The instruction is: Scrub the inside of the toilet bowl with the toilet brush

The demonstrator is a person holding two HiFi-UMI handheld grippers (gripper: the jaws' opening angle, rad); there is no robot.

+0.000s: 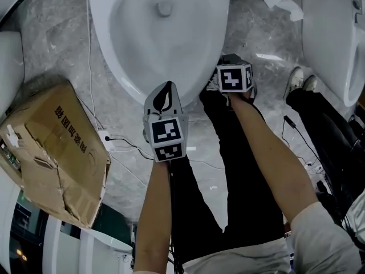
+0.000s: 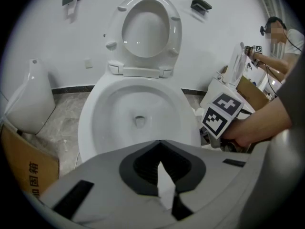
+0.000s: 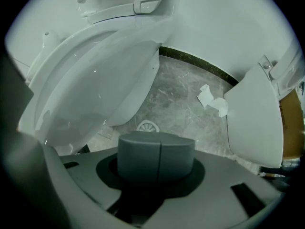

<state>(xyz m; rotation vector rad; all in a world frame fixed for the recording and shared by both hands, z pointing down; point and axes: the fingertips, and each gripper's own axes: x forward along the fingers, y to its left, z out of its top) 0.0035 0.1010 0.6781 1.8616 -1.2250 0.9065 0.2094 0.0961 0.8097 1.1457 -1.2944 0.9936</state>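
toilet bowl [image 1: 117,56] sits at 12 o'clock in the head view, white, glossy and oval, with a small round outlet at its bottom. only the left gripper view shows its seat [image 2: 145,30] raised against the white wall at 12 o'clock, a white floor-standing fixture [image 2: 31,99] at 9 o'clock and another person [image 2: 281,46] at 2 o'clock. only the head view shows the torn cardboard box [image 1: 54,153] at 8 o'clock and the wearer's black trousers [image 1: 199,193] at 6. only the right gripper view shows the bowl's smooth outer flank at 10 o'clock and a round floor drain [image 3: 147,126] just beyond the jaws. crumpled tissue [image 3: 213,101] lies on the marble floor [image 3: 181,99] at 2 o'clock, near a second white fixture [image 3: 252,123]. left gripper [image 1: 166,93] hangs over the bowl's near rim, tips together, nothing between them. right gripper [image 1: 231,67] is just off the rim at 4 o'clock, pointing at the floor. its jaws stand wide, closed round a stubby dark grey cylinder with a seam down its middle, apparently the top of the toilet brush [image 3: 156,156]. the rest of it is hidden. it is outside the bowl, beside its right flank.
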